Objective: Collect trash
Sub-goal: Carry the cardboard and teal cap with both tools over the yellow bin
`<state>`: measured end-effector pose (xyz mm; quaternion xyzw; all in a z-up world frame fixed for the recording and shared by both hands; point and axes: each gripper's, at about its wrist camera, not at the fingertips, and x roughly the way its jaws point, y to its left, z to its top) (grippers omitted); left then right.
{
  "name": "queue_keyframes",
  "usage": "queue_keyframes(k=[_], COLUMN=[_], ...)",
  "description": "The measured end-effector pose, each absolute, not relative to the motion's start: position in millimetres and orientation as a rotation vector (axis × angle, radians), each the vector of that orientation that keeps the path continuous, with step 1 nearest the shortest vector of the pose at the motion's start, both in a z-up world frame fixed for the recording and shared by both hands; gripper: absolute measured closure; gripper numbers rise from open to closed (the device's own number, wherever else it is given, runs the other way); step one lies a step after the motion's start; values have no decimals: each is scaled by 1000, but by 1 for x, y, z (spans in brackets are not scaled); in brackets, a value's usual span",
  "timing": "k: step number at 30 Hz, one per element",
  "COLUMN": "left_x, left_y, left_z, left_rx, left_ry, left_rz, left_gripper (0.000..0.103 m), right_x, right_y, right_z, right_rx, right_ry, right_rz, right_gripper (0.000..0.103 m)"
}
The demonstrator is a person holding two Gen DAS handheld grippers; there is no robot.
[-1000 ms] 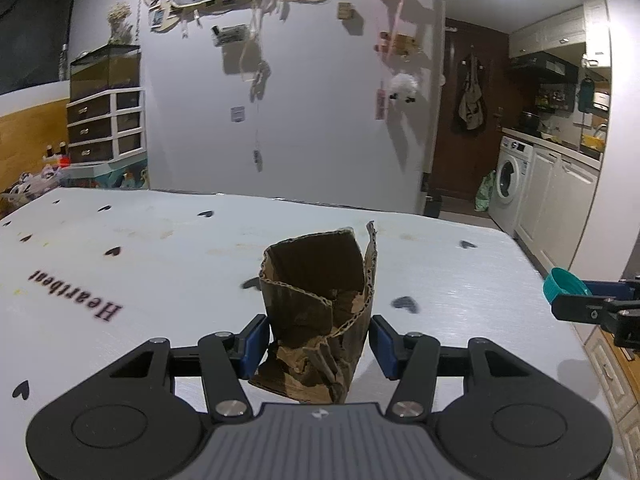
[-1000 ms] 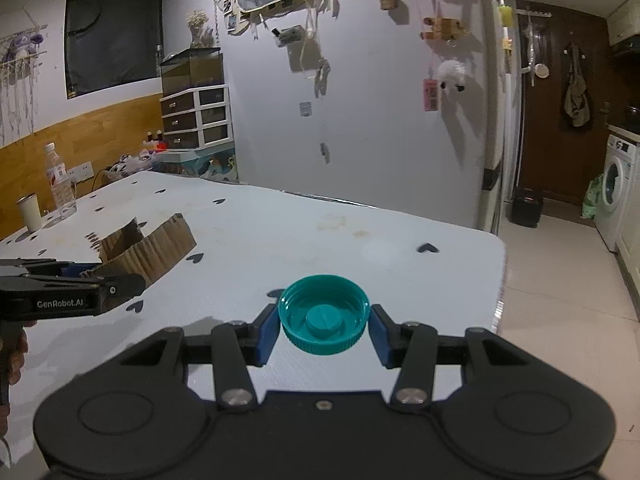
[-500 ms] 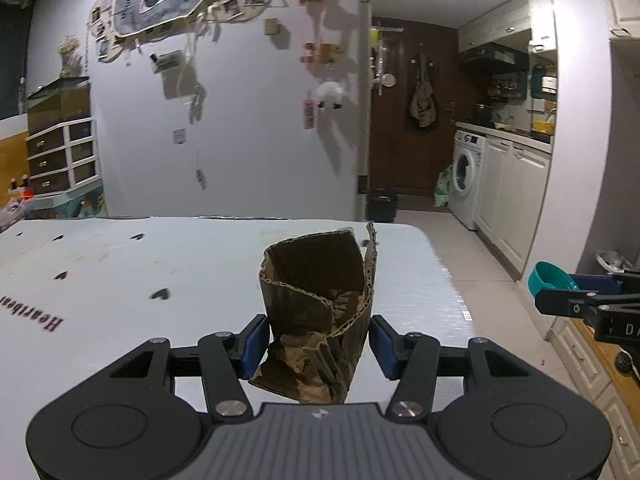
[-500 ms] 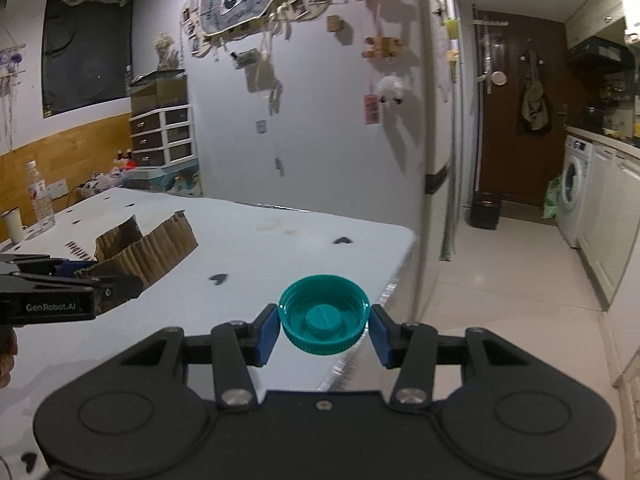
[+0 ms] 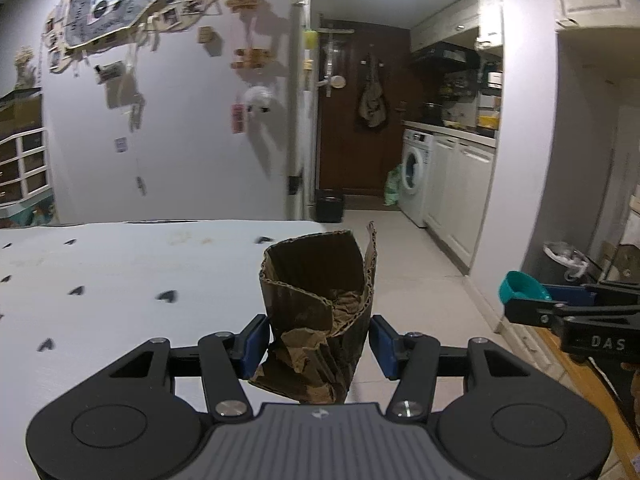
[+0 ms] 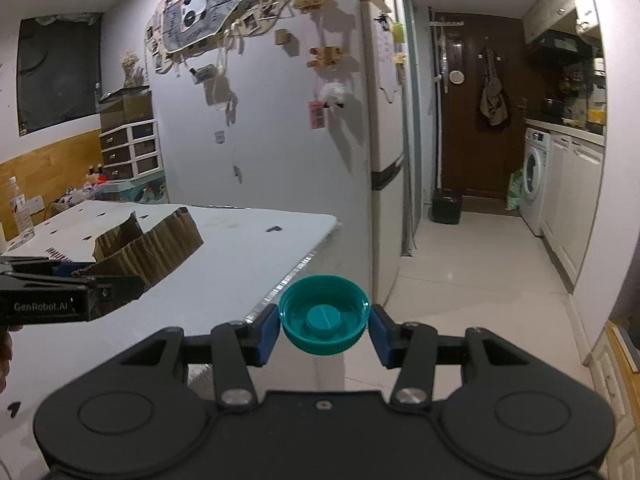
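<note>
My left gripper (image 5: 318,346) is shut on a crumpled piece of brown corrugated cardboard (image 5: 320,304) and holds it upright above the right end of the white table (image 5: 120,280). My right gripper (image 6: 323,334) is shut on a teal bottle cap (image 6: 324,320), open side up, held past the table's corner over the floor. The cap (image 5: 522,287) and the right gripper show at the right of the left wrist view. The cardboard (image 6: 148,248) and the left gripper show at the left of the right wrist view.
The white table (image 6: 240,256) has small black heart marks and a metal-edged corner. A fridge (image 6: 384,160) stands behind it. A tiled corridor leads to a dark door, a black bin (image 6: 447,208), a washing machine (image 6: 534,184) and white cabinets. A water bottle (image 6: 18,208) stands far left.
Both grippers have swung right with their loads, away from the table's middle towards its right edge and the corridor. The cap is now over the floor instead of the table.
</note>
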<state>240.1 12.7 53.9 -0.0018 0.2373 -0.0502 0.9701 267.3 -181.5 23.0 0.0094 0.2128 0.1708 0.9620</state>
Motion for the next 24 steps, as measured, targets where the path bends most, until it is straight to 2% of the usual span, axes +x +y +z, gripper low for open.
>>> queue_keyframes(k=[14,24], left_x=[234,259], left_y=[-96,-162], left_z=[27,-39], left_rx=[-7,-13], left_ry=[520,656], left_rz=[-255,-331], left_gripper=[48,48], right_x=[237,244], right_y=[-277,-329], right_z=[-5,-53], right_rx=[78,114], right_ry=[453,546], right_rz=[231,151], right_gripper=[54,54])
